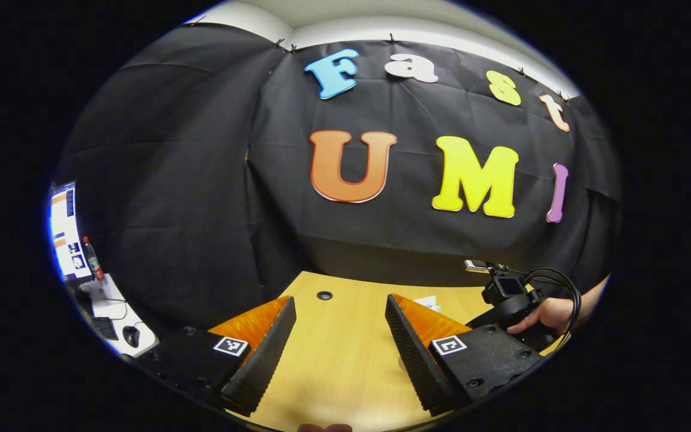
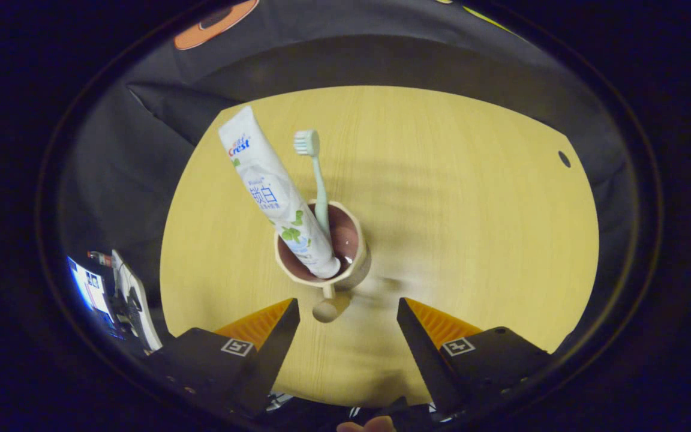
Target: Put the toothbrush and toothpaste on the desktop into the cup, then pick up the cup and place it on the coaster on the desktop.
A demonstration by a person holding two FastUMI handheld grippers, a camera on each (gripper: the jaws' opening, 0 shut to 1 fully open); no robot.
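Observation:
In the right gripper view I look down on a beige cup with a brownish inside, standing upright on the wooden desktop. A white toothpaste tube and a pale green toothbrush lean in it, tops pointing away from me. The cup's handle points toward my right gripper, which is open just short of it, one finger on either side and apart from it. My left gripper is open low over bare desktop, nothing between its fingers.
In the left gripper view a hand holds the right gripper's body at the right. The desk has a small dark cable hole near its far edge. A side desk with a monitor, keyboard and mouse stands at the left.

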